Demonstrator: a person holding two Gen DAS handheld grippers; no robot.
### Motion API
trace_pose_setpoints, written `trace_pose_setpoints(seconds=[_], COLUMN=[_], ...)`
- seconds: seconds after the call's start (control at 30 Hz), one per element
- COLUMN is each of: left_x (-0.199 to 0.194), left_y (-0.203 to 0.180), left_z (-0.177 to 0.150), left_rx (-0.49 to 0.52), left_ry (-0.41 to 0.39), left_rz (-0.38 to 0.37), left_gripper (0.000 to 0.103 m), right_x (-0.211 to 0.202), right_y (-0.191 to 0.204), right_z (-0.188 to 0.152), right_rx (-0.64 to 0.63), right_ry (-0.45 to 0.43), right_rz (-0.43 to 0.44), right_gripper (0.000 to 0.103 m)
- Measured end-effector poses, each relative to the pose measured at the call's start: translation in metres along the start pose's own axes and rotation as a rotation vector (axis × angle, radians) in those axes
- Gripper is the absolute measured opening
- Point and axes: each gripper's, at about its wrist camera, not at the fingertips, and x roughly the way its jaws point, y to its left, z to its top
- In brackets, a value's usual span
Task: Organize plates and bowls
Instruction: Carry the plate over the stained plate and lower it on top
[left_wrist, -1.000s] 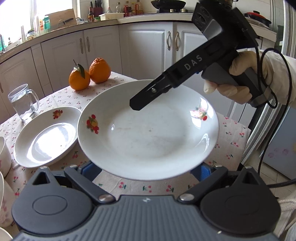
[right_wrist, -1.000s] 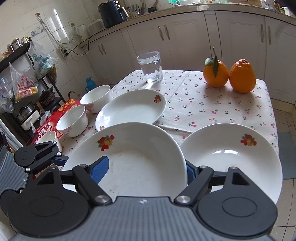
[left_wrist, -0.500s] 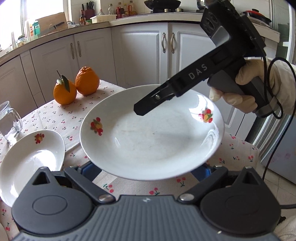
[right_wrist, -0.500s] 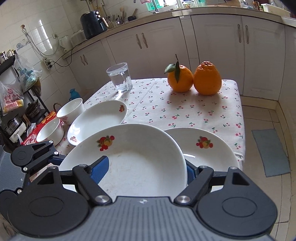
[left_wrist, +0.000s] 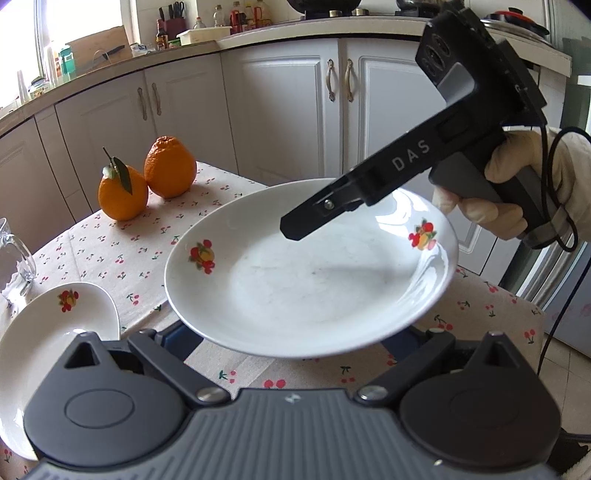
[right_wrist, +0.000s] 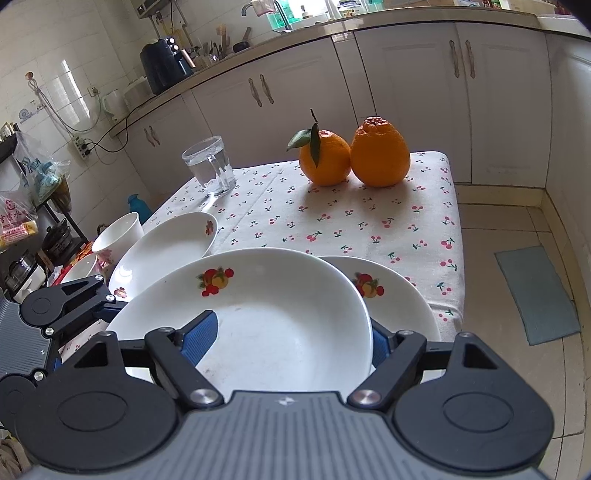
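- Two handheld grippers carry one large white plate (left_wrist: 314, 280) between them, lifted clear of the cherry-print tablecloth (left_wrist: 122, 254).
- Nearest in the left wrist view, the left gripper (left_wrist: 291, 341) has its jaws set wide, one at each side of the plate's near rim; the blue pads are mostly hidden beneath the plate, so contact cannot be confirmed.
- From the right, the right gripper (left_wrist: 295, 229) reaches over the plate's far rim, held by a gloved hand (left_wrist: 517, 192).
- In the right wrist view, its blue pads (right_wrist: 199, 334) sit on either side of the plate's edge, one above the inner surface and one outside the rim.
- Just behind and right of the carried plate in that view, a second plate (right_wrist: 395, 295) with a fruit motif lies on the table.
- To the left lies a third plate (right_wrist: 166, 247), with two white bowls (right_wrist: 118, 230) beyond its left edge.
- Farther back stands a glass mug (right_wrist: 212, 170) of water.
- At the far end, two oranges (right_wrist: 354, 155) sit touching, one with a leaf.
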Motion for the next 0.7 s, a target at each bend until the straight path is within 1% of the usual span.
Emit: trace_pose_setpoints(seconds=[0.43, 0.7], left_x=[0.010, 0.015], left_y=[-0.002, 0.002], left_z=[0.003, 0.003], left_rx=[0.011, -0.024], left_ry=[0.024, 0.045], left_rz=[-0.001, -0.036], left_gripper=[0.100, 0.101], right_x=[0.005, 0.006], right_y=[-0.016, -0.019], right_z=[-0.007, -0.011], right_rx=[0.035, 0.047], right_ry=[-0.003, -0.001], right_rz=[0.006, 0.006], right_gripper=[0.086, 0.086])
